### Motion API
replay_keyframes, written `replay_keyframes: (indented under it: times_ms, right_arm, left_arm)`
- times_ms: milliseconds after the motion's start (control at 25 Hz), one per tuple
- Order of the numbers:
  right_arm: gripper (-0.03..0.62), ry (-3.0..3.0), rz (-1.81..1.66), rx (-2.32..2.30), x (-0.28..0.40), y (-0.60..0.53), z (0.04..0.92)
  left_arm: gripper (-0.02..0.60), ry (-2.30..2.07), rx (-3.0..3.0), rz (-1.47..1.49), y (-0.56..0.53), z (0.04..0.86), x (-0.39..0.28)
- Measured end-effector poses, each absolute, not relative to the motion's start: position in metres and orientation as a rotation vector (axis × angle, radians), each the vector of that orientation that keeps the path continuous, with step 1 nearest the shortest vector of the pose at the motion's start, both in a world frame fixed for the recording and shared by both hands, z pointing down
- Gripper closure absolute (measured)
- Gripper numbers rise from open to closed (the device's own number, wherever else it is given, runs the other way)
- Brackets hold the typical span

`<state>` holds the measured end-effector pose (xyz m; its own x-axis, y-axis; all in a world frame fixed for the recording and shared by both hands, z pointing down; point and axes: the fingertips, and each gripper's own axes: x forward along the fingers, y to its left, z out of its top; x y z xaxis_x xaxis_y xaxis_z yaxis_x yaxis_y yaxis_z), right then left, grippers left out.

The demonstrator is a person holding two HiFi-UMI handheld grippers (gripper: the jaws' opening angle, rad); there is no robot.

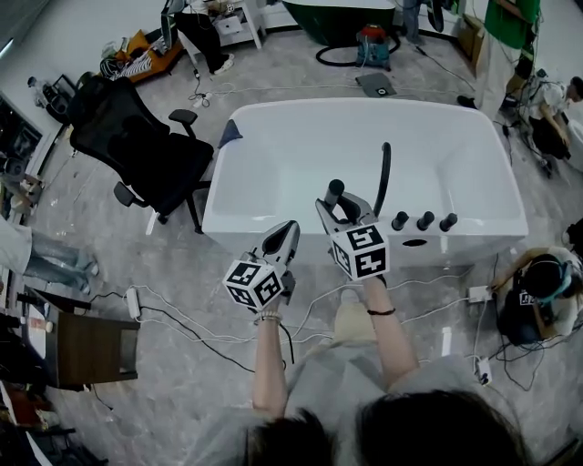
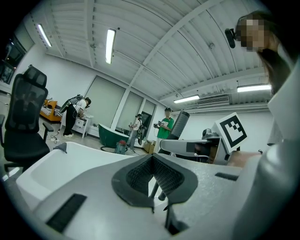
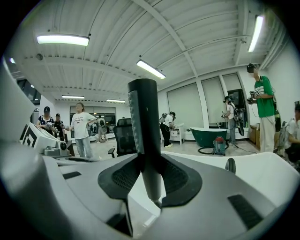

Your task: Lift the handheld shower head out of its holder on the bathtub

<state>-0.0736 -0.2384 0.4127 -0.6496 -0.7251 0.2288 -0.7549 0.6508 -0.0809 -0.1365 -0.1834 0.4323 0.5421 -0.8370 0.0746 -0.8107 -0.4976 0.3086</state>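
Note:
The white bathtub [image 1: 364,146] stands in front of me, with three dark knobs [image 1: 424,219] on its near rim. My right gripper [image 1: 339,207] is shut on the dark shower head [image 1: 335,190] and holds it upright above that rim. Its black hose [image 1: 384,173] curves up beside it. In the right gripper view the handle [image 3: 145,126] rises between the pads [image 3: 124,178] of my right gripper [image 3: 151,180]. My left gripper [image 1: 281,238] hangs just left of it, shut and empty. The left gripper view shows its jaws [image 2: 153,180] together, with the shower head [image 2: 180,123] beyond.
A black office chair [image 1: 137,146] stands left of the tub. Cables and a power strip [image 1: 133,302] lie on the floor by my feet. A person [image 1: 537,291] sits on the floor at the right. A green tub [image 1: 342,18] and a vacuum [image 1: 372,44] stand behind.

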Motion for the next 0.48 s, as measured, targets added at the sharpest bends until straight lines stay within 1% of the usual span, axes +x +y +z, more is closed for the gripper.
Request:
replay_keyframes:
  times_ms: [480]
  right_arm:
    - [0.461, -2.768, 0.215, 1.204, -0.095, -0.203, 0.380]
  left_arm:
    - [0.577, -1.437, 2.500, -0.178, -0.152, 0.407, -0.156]
